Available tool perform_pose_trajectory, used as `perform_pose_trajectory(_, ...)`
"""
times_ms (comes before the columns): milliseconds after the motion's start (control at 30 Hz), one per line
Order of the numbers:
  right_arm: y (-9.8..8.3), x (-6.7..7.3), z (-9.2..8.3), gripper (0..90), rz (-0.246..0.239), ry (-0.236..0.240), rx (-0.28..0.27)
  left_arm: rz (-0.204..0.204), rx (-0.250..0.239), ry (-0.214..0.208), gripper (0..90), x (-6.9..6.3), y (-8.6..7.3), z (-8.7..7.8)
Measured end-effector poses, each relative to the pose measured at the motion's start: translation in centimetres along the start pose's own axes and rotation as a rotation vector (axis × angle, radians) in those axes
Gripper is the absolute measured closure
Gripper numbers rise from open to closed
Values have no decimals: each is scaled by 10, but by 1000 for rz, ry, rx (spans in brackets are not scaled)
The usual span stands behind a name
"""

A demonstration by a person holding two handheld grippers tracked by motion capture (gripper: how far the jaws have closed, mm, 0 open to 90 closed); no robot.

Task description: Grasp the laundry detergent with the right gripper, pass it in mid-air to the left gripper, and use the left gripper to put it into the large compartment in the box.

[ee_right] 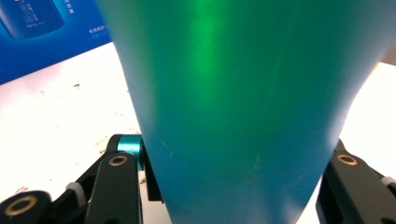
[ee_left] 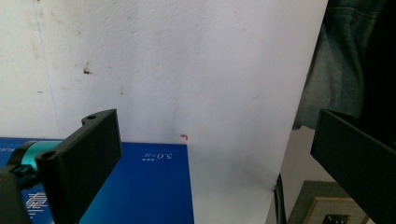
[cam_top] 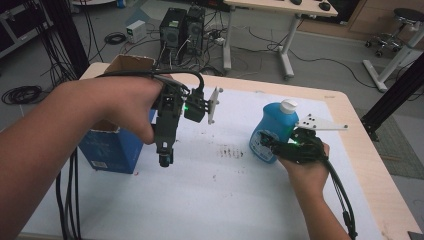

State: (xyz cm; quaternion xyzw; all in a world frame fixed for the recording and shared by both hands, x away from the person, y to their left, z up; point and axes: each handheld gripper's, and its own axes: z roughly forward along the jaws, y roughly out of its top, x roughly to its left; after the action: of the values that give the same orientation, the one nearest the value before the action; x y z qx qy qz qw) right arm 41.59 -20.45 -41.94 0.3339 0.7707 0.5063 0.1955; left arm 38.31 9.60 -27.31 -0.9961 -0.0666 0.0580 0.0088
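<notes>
high view shows us the white table (cam_top: pixel 210 200), then the blue box (cam_top: pixel 112 150) at its left, then the blue bottle (cam_top: pixel 272 127) standing right of the middle. our right gripper (cam_top: pixel 270 142) is clamped on its lower body, while our left gripper (cam_top: pixel 165 155) hangs wide and empty. we judge the plastic smooth, slippery and slightly soft, so the lower body is the good place.

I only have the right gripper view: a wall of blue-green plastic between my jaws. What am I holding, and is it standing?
Observer: A blue bottle with a white cap, upright on the white table cover; the right gripper is shut on its lower body.
Operator: Where is the other gripper?
Observer: The left gripper hangs pointing down beside the blue cardboard box, apart from the bottle.
Operator: Is it carrying anything?
Observer: No. In the left gripper view its jaws stand wide open with nothing between them.
</notes>
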Motion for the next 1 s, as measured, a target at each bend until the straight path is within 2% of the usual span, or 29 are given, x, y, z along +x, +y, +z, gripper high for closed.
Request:
perform_pose_trajectory(200,4,3,-5,472,-13,23,-13,-2,-3,7,18,0,1,-1)
perform_pose_trajectory(367,10,8,-16,471,-33,60,-19,-1,-30,6,18,-2,4,-5)
perform_pose_trajectory(467,16,15,-25,470,-70,113,-13,16,-39,21,18,-4,9,-9)
perform_pose_trajectory(533,17,18,-27,470,-77,127,-12,20,-39,24,18,-5,10,-10)
perform_pose_trajectory(600,22,24,-34,470,-92,170,-15,28,-40,27,18,-7,13,-13)
perform_pose_trajectory(633,22,24,-34,470,-92,170,-15,28,-40,27,18,-7,13,-13)
perform_pose_trajectory(667,26,31,-39,469,-117,204,-11,26,-42,27,18,-8,14,-14)
perform_pose_trajectory(733,28,33,-40,469,-125,214,-9,31,-41,31,18,-9,16,-17)
perform_pose_trajectory(800,33,42,-45,469,-158,258,-1,31,-49,29,18,-11,18,-20)
perform_pose_trajectory(1000,42,58,-50,469,-201,351,5,55,-50,35,18,-17,24,-26)
